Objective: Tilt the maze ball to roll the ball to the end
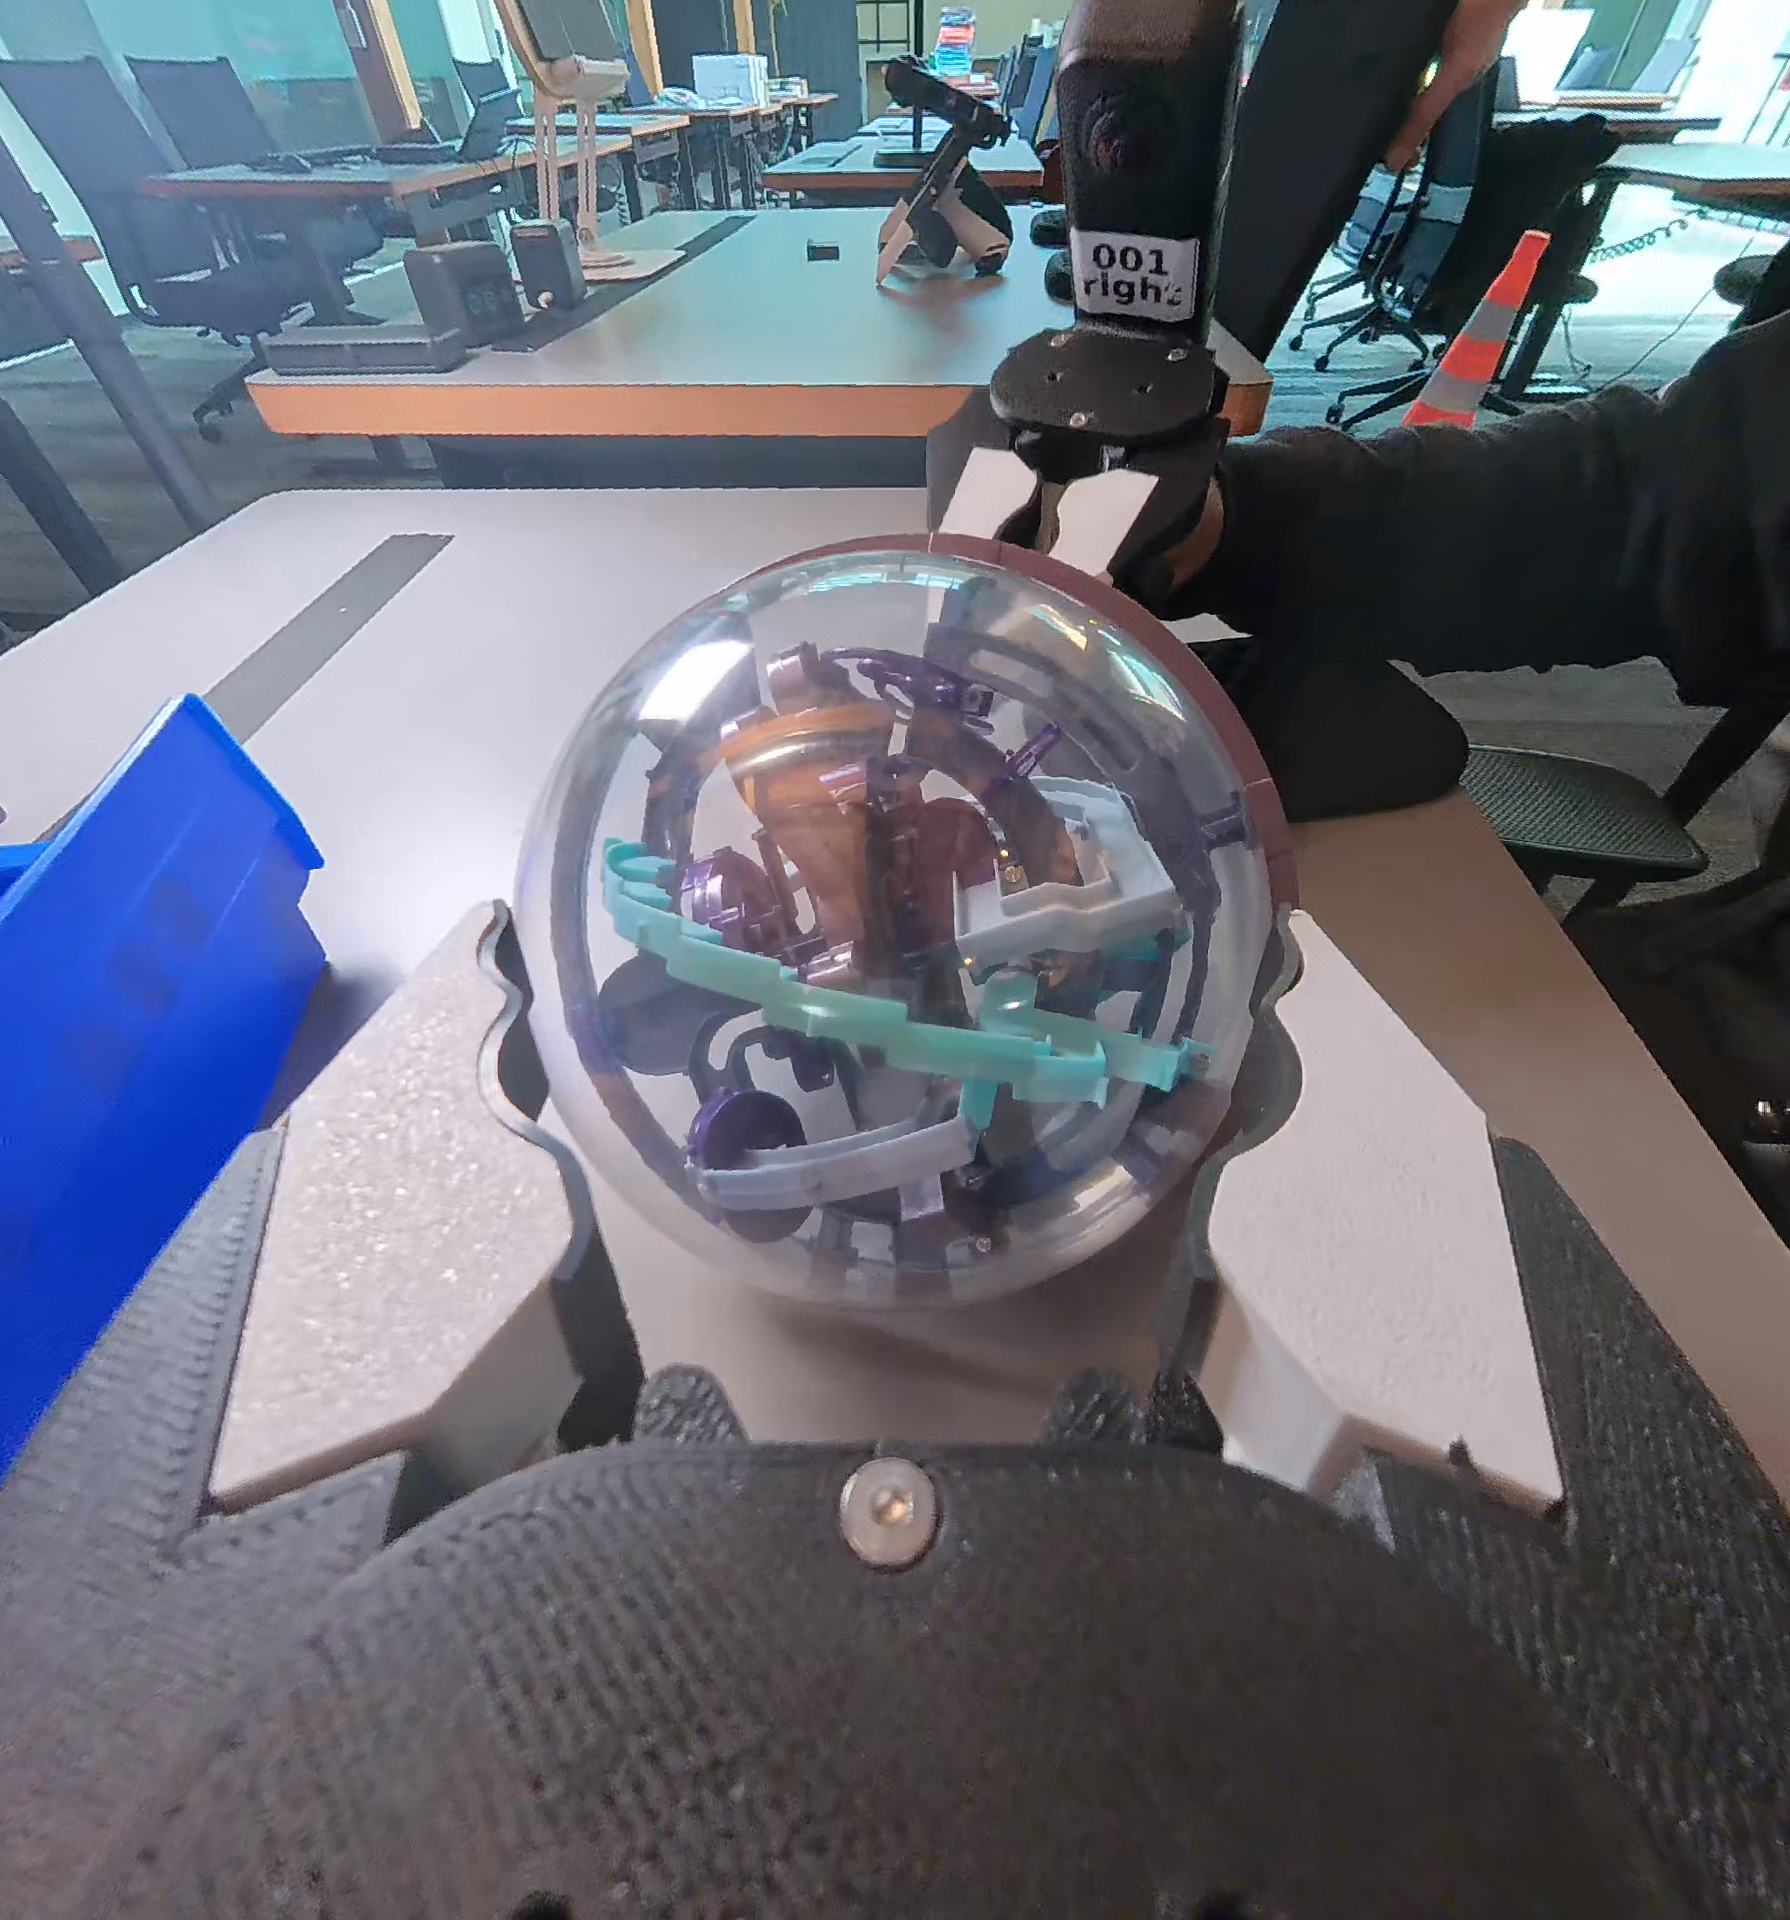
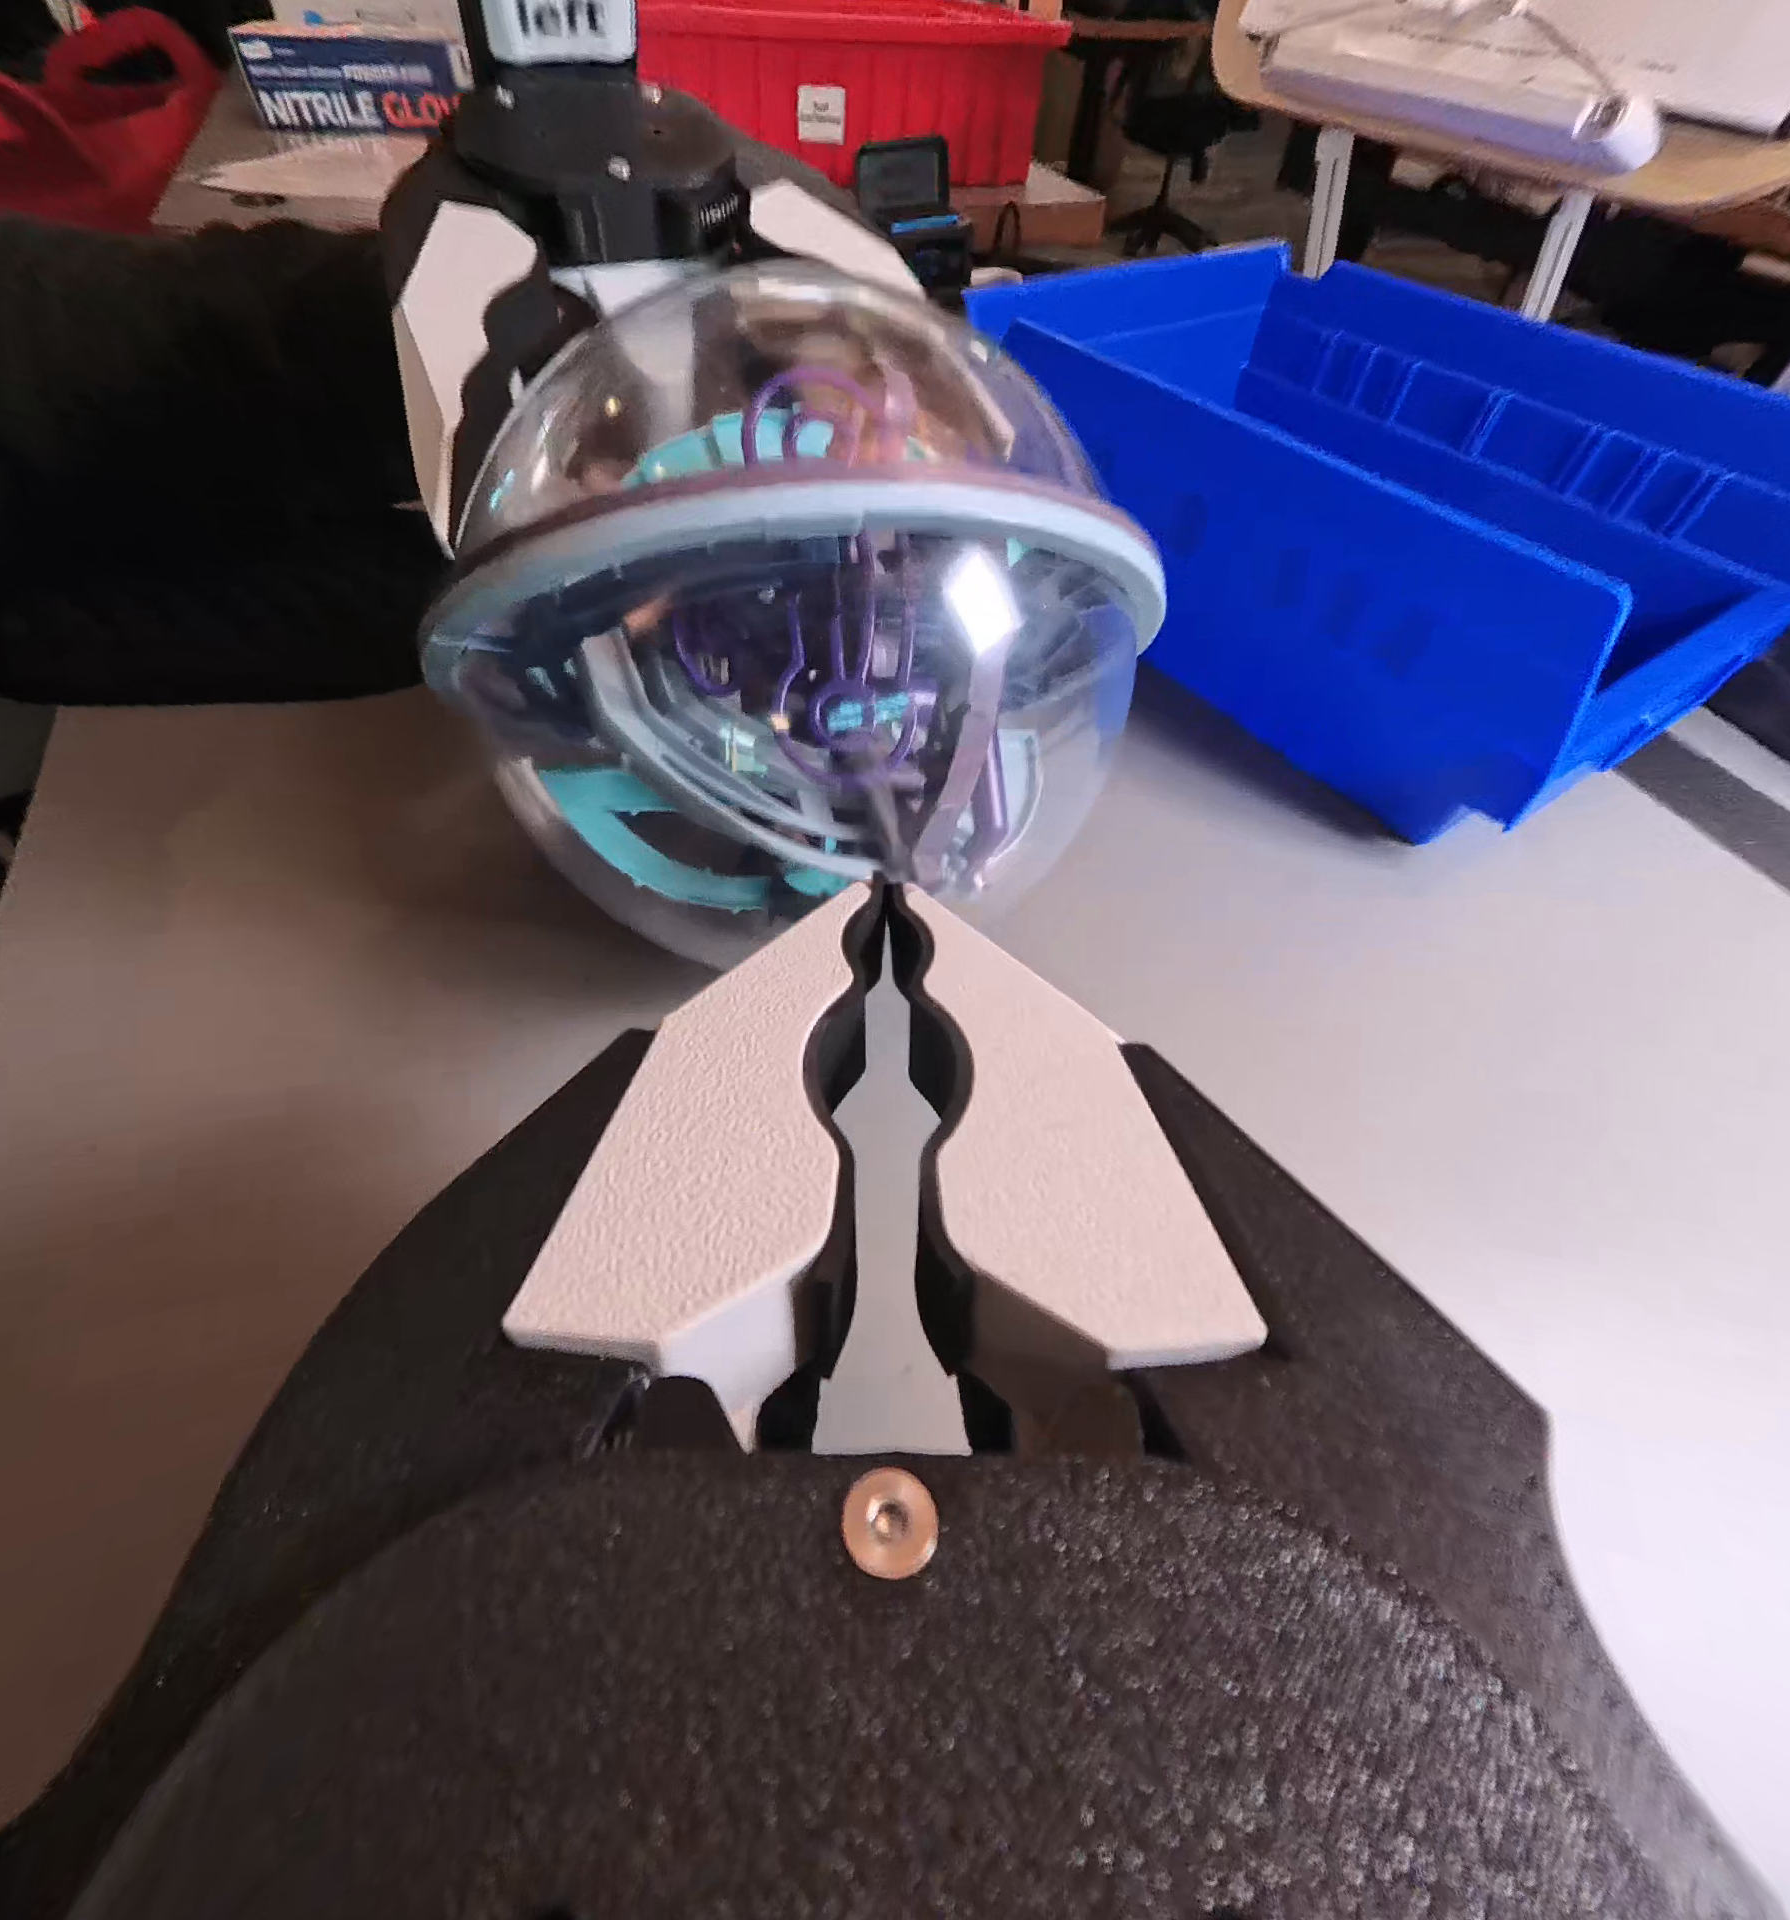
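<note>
The maze ball (image 1: 891, 925) is a clear sphere with teal, purple, grey and brown tracks inside and a brown band around its seam. My left gripper (image 1: 891, 935) has its jaws wide apart, and both pads press on the ball's sides just above the table (image 1: 351, 644). In the right wrist view the ball (image 2: 787, 603) fills the middle, with the left gripper's white fingers (image 2: 423, 343) straddling it from behind. My right gripper (image 2: 886, 909) is shut with nothing between its pads, and its tips touch the ball's near lower surface. It also shows in the left wrist view (image 1: 1047, 540) behind the ball's top rim.
A blue plastic bin (image 1: 112, 987) stands on the table left of the ball; in the right wrist view the bin (image 2: 1390, 582) is at the right. A person's dark sleeve (image 1: 1493, 582) lies behind the ball. Office desks, chairs and an orange cone (image 1: 1493, 332) stand beyond the table.
</note>
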Demonstrator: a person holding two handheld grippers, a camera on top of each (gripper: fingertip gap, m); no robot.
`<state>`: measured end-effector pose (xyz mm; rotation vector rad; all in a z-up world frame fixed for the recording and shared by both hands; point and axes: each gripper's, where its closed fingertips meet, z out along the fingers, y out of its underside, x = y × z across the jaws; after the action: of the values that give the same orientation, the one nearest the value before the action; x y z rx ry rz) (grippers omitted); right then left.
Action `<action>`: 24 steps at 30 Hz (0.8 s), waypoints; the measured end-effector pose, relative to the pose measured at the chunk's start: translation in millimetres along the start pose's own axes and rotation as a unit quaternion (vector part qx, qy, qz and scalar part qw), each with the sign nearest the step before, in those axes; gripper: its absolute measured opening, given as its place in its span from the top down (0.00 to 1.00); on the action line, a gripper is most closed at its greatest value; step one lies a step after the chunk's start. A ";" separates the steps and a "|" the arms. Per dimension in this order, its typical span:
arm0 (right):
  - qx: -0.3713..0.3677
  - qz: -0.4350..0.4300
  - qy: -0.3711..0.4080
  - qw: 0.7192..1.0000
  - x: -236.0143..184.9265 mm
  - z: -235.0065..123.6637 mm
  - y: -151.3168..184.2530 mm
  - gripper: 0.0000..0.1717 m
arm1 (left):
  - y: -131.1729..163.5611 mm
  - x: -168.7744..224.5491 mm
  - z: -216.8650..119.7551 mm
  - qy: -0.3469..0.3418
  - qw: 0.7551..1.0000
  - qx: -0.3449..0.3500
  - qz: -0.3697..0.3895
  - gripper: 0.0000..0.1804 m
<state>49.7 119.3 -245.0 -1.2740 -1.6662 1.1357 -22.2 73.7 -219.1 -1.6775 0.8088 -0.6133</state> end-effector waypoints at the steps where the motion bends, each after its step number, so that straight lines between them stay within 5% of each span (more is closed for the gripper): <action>1: 0.000 0.011 0.000 1.000 -0.1 -2.2 5.5 1.00 | 0.1 0.1 -0.4 0.001 1.000 0.002 0.001 0.25; 3: 0.064 0.063 -0.015 0.996 -0.3 -15.6 -1.9 0.94 | 0.7 -0.7 -1.6 0.002 1.000 0.005 -0.003 0.25; 6: 0.139 0.113 -0.031 0.983 5.1 -36.9 -20.5 0.68 | 0.8 -1.0 -2.7 0.009 1.000 0.013 -0.004 0.26; 13: 0.042 0.012 -0.080 0.996 -21.2 -1.3 -11.0 0.37 | 6.7 5.5 -0.3 0.057 0.998 0.021 -0.023 0.26; 18: 0.028 -0.013 -0.086 0.996 -20.7 16.7 -20.6 0.34 | 7.0 -2.5 -4.7 0.048 0.997 0.025 -0.051 0.27; 24: 0.057 -0.021 -0.044 0.997 -36.2 9.9 -26.9 0.51 | -4.8 -3.4 -42.6 -0.060 0.996 0.015 -0.063 0.31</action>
<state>40.5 79.0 -224.4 -1.1270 -1.6591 1.2592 -55.4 50.8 -204.0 -1.7308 0.6087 -0.6027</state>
